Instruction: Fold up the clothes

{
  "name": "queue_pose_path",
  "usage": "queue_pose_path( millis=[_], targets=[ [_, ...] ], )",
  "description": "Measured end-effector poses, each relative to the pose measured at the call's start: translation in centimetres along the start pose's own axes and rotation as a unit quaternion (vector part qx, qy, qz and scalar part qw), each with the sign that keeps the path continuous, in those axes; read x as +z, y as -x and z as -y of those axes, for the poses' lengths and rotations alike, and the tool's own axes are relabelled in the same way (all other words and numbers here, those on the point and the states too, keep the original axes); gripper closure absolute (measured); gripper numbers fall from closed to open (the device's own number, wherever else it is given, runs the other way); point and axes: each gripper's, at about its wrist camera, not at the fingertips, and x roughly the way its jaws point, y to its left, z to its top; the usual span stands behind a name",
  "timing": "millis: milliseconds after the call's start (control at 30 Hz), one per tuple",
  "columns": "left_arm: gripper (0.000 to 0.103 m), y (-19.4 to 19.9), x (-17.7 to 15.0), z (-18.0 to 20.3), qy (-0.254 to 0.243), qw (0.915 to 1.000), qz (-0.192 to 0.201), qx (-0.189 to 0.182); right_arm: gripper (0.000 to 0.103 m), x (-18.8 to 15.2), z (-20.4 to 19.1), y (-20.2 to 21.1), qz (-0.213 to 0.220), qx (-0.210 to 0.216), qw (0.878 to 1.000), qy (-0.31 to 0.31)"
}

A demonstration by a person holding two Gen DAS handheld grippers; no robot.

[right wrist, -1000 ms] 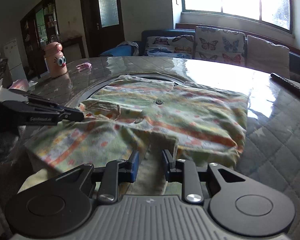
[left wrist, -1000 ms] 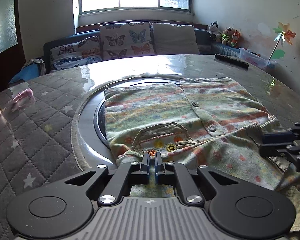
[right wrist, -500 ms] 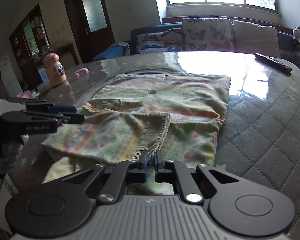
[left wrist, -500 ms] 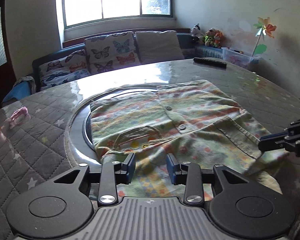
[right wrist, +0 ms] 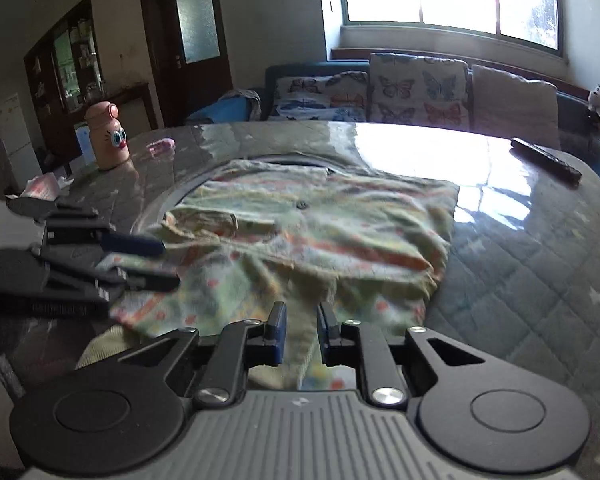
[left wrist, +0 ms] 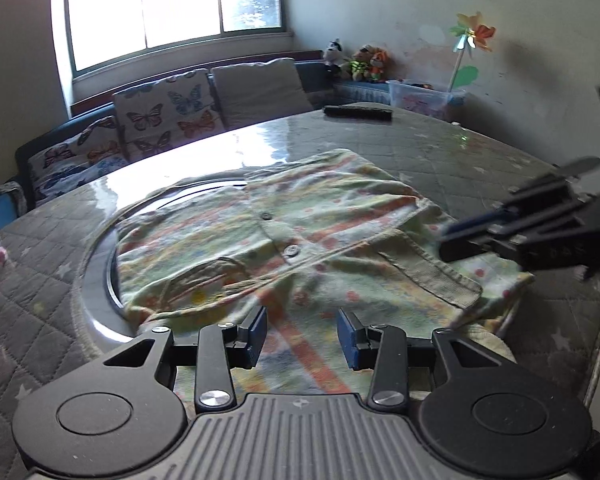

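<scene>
A small patterned shirt (left wrist: 284, 236) lies spread across the middle of the round tabletop (left wrist: 480, 160), partly over the inset ring at its centre, placket and buttons facing up, with its near hem bunched and overlapping toward the person. That near edge is where both tools sit, which suits a fold that carries the bottom of the garment up over the body. The left gripper (left wrist: 302, 334) hovers over the hem with its fingers spread wide and nothing between them, cloth showing through the gap below. The right gripper (right wrist: 302, 330) is at the other near corner, its fingers parted by a narrow gap with a strip of fabric running between them; they do not appear to pinch it. A pink bottle (right wrist: 108, 140) and a dark remote (right wrist: 546, 160) stand well apart from the shirt at the tabletop's far edges, leaving the garment room to be turned over.
</scene>
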Motion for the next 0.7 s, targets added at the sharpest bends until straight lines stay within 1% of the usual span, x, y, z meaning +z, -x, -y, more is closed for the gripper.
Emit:
queue_pose_path(
  millis=[67, 200, 300, 467, 533, 633, 700],
  targets=[
    [0.061, -0.1, -0.3, 0.6, -0.014, 0.9999, -0.004, -0.004, 0.075, 0.2, -0.3, -1.2, -0.003, 0.009, 1.0, 0.005],
    [0.06, 0.4, -1.5, 0.9, -0.034, 0.9993, -0.012, -0.004, 0.073, -0.9, -1.1, -2.3, -0.02, 0.01, 0.999, 0.043],
    [0.058, 1.2, -2.2, 0.6, -0.035, 0.9993, -0.013, -0.004, 0.072, -2.0, -1.8, -1.3, -0.015, 0.009, 0.996, 0.083],
    [0.057, 2.6, -3.1, 0.2, -0.039, 0.9991, -0.018, 0.006, 0.067, -3.6, -2.4, 0.9, -0.021, 0.004, 0.993, 0.12],
    [0.057, 3.3, -3.5, 0.1, -0.044, 0.9987, -0.021, 0.014, 0.067, -3.8, -2.3, 1.6, -0.028, 0.007, 0.992, 0.12],
    [0.057, 4.8, -4.0, -0.2, -0.054, 0.998, -0.019, 0.026, 0.067, -4.1, -2.1, 2.8, -0.024, 0.003, 0.993, 0.118],
    [0.057, 5.8, -4.5, -0.2, -0.071, 0.9967, -0.021, 0.034, 0.065, -4.3, -1.8, 3.6, -0.02, -0.002, 0.993, 0.116]
  ],
)
